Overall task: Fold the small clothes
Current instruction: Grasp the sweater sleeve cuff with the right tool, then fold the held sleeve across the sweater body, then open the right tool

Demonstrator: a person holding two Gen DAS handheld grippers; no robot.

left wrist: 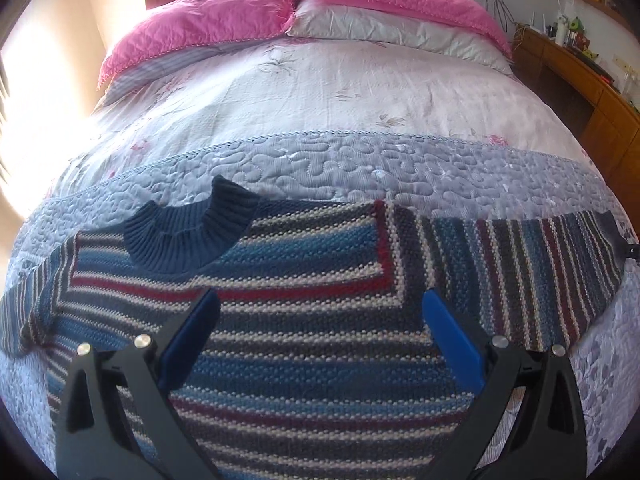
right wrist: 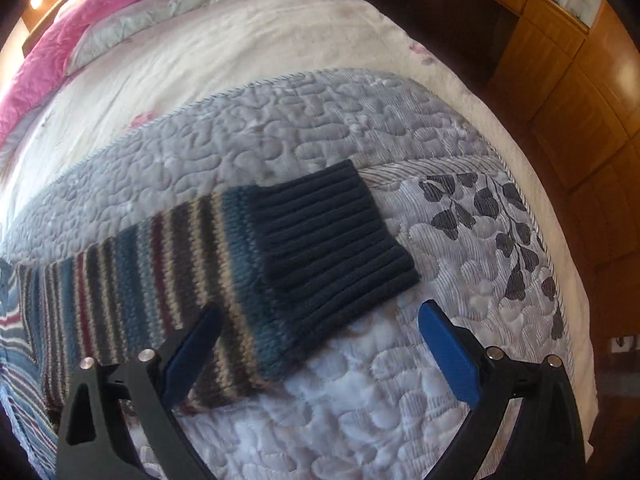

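Sweater: your striped knit sweater (left wrist: 304, 320) lies flat on the bed (left wrist: 320, 92), spread over the grey quilt (right wrist: 300, 128), navy collar (left wrist: 192, 236) toward the pillows (left wrist: 360, 20).
Left tool: your left tool (left wrist: 320, 312) hangs over the chest, blue pads wide apart, nothing between them.
Right tool: your right tool (right wrist: 320, 324) sits over the outstretched sleeve (right wrist: 160, 264), pads apart and empty; the left pad is above the stripes, the right one above bare quilt just past the ribbed cuff (right wrist: 336, 232).
Handling: looks like a thick, soft knit, floppy and a bit weighty, so expect it to sag and stretch when lifted; not slippery.
Where to grip: I'd pinch the ribbed cuff through both layers, the firmest edge in reach, then carry the sleeve across the chest.
Risk: a shallow bite may catch only the top layer.
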